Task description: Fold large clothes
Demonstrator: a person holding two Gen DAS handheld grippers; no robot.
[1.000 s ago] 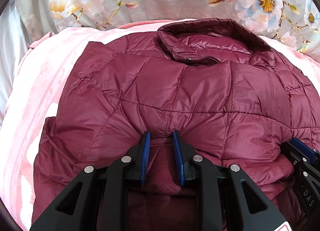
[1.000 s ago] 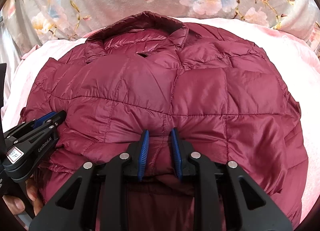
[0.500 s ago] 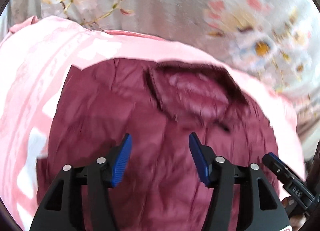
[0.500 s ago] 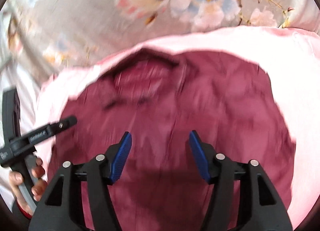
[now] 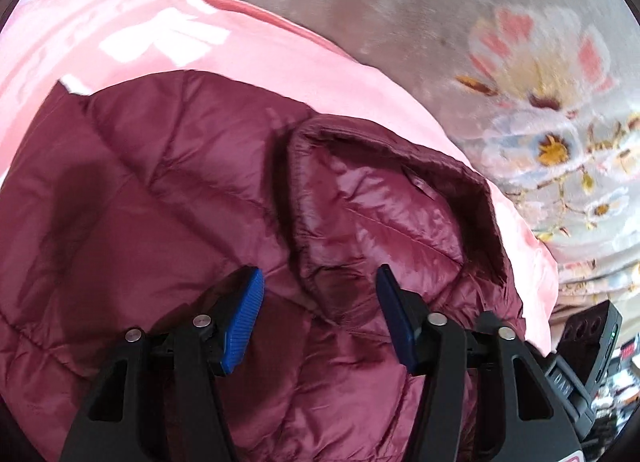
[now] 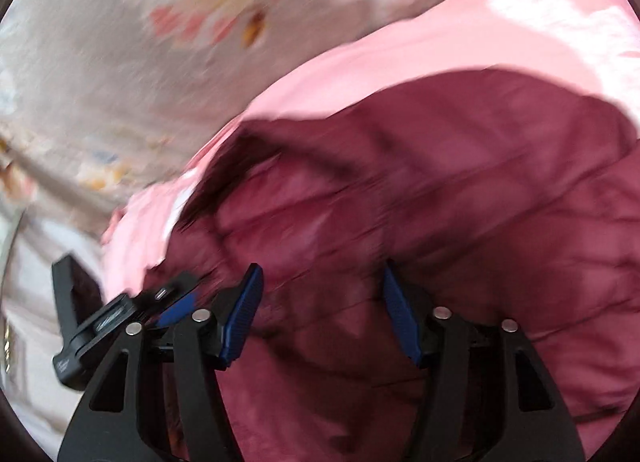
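Left wrist view: left gripper (image 5: 320, 318) and right gripper (image 6: 322, 312) fingers spread, empty, above folded maroon puffer jacket (image 5: 160, 221); slippery padding liable to spring open.

Bed with floral cover and pink sheet

A grey flower-printed bed cover (image 5: 420, 13) carries a glossy pink sheet (image 5: 280, 57), and a quilted maroon jacket (image 5: 160, 189) lies directly on that sheet, its collar toward the floral cloth.
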